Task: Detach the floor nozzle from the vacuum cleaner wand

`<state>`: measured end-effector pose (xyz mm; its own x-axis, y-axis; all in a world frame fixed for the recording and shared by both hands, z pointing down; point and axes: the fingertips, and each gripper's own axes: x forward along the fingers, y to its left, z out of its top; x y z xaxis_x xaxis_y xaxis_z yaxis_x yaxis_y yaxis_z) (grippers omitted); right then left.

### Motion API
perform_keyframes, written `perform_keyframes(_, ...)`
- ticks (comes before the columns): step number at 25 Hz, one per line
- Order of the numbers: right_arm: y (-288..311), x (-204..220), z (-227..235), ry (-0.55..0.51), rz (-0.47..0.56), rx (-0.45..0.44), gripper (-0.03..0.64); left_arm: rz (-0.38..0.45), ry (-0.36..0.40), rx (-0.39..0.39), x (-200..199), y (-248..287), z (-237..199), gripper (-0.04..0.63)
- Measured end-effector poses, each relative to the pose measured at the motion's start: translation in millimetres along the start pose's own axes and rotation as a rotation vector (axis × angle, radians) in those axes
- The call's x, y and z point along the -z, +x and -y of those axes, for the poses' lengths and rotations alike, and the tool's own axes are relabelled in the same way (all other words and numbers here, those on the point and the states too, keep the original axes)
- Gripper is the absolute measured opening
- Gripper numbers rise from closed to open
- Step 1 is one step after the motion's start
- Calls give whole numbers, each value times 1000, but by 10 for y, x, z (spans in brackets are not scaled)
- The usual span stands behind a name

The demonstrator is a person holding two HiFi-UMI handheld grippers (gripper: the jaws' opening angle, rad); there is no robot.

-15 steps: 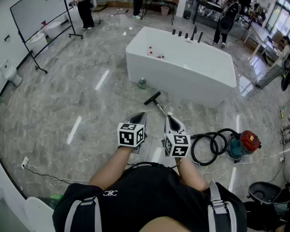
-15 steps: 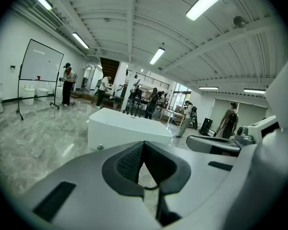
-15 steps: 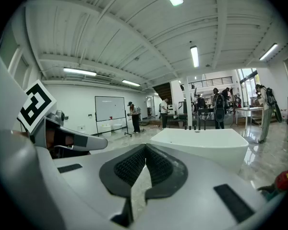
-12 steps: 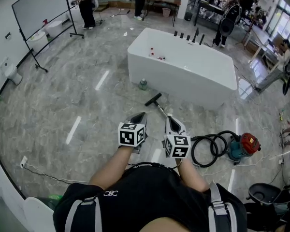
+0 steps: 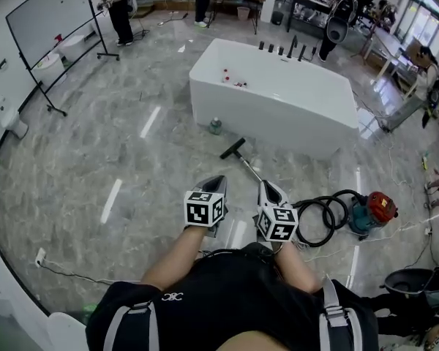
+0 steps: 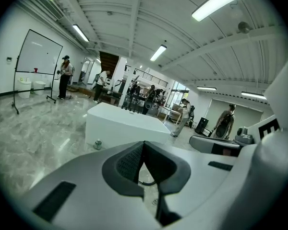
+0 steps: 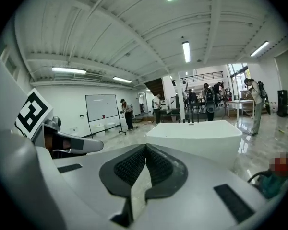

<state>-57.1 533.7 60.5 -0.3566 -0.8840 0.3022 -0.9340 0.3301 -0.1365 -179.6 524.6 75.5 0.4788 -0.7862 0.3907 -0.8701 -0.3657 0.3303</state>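
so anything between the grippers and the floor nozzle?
Nothing visible. Only bare floor separates the left gripper and right gripper, both shut and empty, from the floor nozzle; its wand runs toward the right gripper.

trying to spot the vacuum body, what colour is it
The vacuum body is teal with a red top; the head view shows it best.
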Motion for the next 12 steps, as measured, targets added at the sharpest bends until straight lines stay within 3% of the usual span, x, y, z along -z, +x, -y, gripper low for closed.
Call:
perform_keyframes(6, 239, 11, 255, 62, -16, 12, 12, -37, 13, 11, -28, 318, -17, 8)
perform_keyframes(12, 873, -193, 676, 77, -8, -11, 12, -59, 46, -8, -308, 1006, -107, 8)
